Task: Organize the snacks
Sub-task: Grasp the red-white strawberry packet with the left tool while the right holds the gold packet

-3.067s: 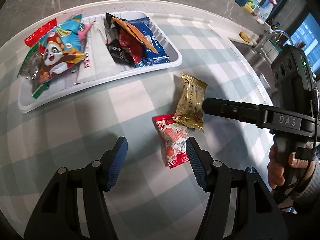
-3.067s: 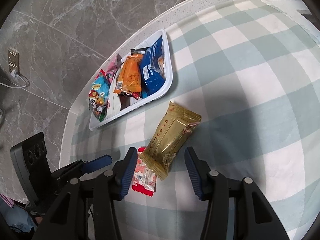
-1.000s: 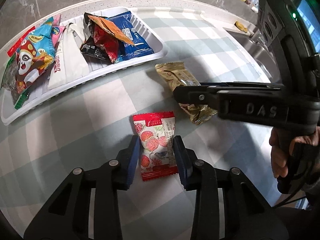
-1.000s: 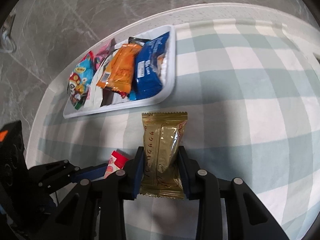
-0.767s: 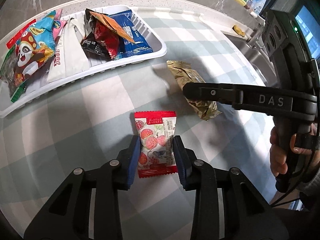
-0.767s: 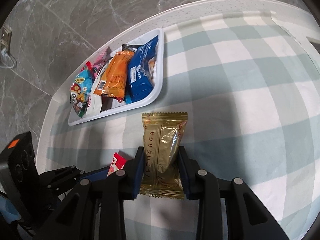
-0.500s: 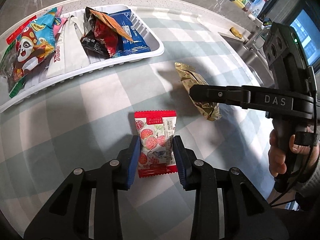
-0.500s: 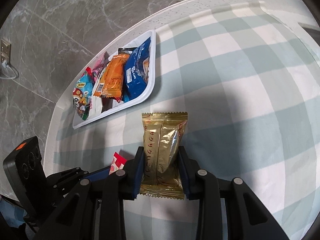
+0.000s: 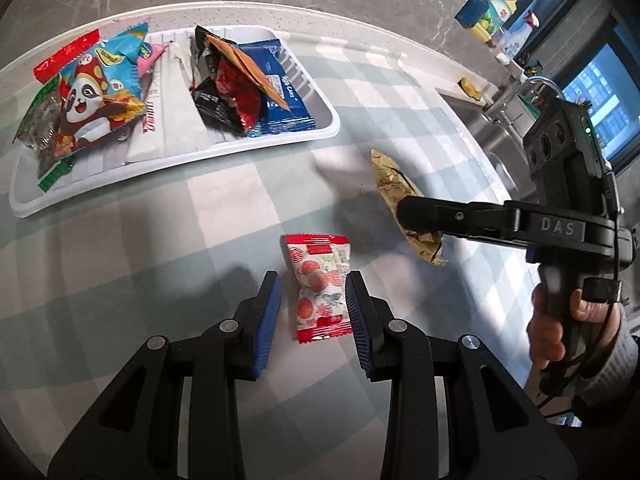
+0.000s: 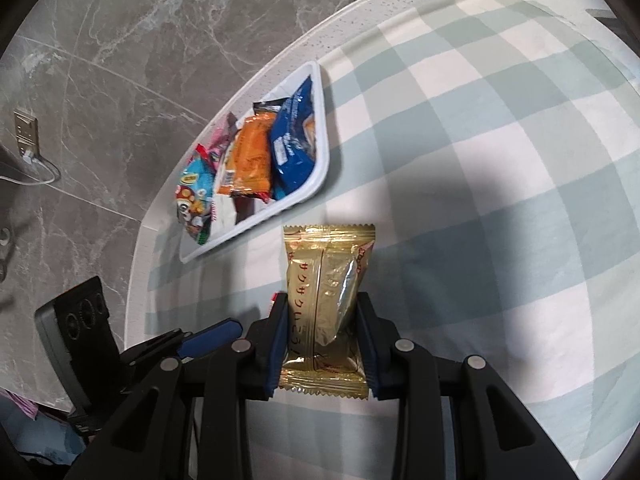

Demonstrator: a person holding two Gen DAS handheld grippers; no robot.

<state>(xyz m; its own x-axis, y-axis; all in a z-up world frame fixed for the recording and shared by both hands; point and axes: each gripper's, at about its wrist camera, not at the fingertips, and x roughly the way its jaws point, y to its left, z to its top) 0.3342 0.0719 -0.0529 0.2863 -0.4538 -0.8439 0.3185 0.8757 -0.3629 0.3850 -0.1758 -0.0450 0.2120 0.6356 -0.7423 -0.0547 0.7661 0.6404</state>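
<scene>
My right gripper [image 10: 322, 312] is shut on a gold snack packet [image 10: 326, 296] and holds it above the checked tablecloth; it also shows in the left wrist view [image 9: 390, 184]. My left gripper [image 9: 312, 300] stands around a red-and-white snack packet [image 9: 320, 284]; the left pad stands apart from the packet and the right pad is at its edge. A white tray [image 9: 320, 136] with several snack packets lies at the far left of the table; it also shows in the right wrist view [image 10: 320, 176].
The round table has a green-and-white checked cloth [image 9: 120, 240]. A sink with a tap [image 9: 508, 108] and bottles [image 9: 488, 12] stand beyond the table's right edge. The floor is grey marble [image 10: 140, 40].
My left gripper's jaws have widened around the red-and-white packet. My right gripper keeps the gold packet and has drawn further from the tray.
</scene>
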